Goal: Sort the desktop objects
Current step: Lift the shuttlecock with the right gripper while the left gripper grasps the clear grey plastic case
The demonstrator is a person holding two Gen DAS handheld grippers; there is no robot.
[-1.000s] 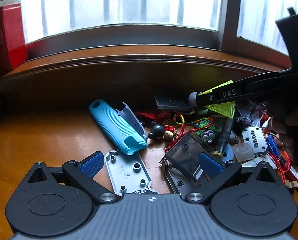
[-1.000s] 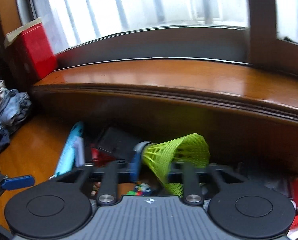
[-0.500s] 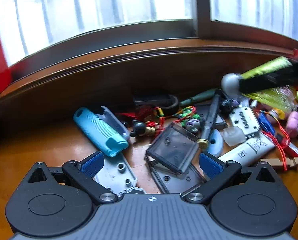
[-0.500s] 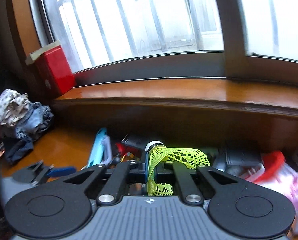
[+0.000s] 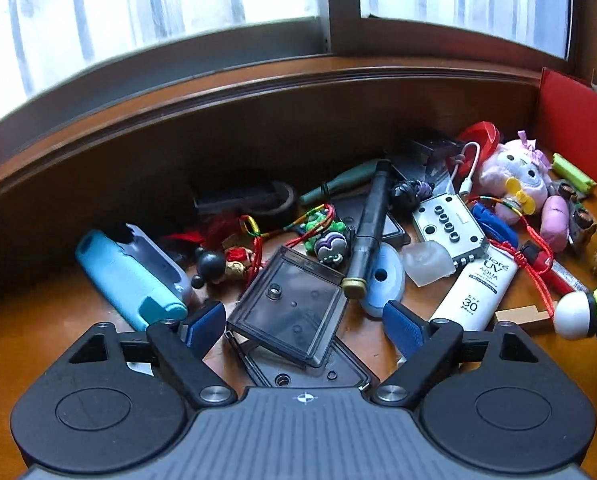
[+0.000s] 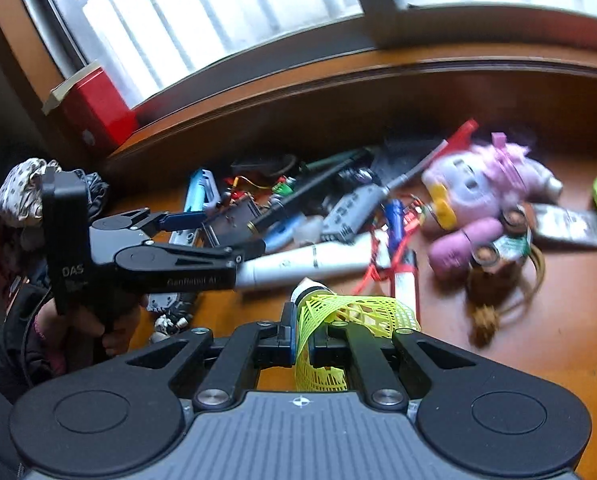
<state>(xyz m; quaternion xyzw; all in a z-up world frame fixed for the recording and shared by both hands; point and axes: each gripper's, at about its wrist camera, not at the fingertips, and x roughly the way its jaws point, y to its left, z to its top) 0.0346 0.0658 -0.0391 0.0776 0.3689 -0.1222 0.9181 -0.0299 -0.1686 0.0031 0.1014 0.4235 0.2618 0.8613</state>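
A heap of small objects lies on the wooden desk (image 5: 38, 332) under the window sill. A smoky clear case lid (image 5: 290, 312) lies tilted on its base, right between the blue pads (image 5: 204, 324) of my left gripper (image 5: 304, 326). The jaws are closing around it, with gaps left on both sides. From the right wrist view, the left gripper (image 6: 222, 232) reaches into the heap. My right gripper (image 6: 302, 332) is shut on a yellow mesh shuttlecock (image 6: 354, 312), held above the desk in front of the heap. Its white cork (image 5: 574, 316) shows at the left view's right edge.
Around the case lie a light blue case (image 5: 130, 276), a black pen (image 5: 372, 228), a white sunscreen tube (image 5: 478, 280), a grey keyed block (image 5: 446, 224), a pink plush toy (image 5: 514, 176) and red cords. A red box (image 6: 98, 108) stands far left, a red panel (image 5: 578, 124) right.
The left gripper has swung right over the heap and narrowed its jaws around the smoky case lid. The right gripper has carried the shuttlecock right, out in front of the heap.
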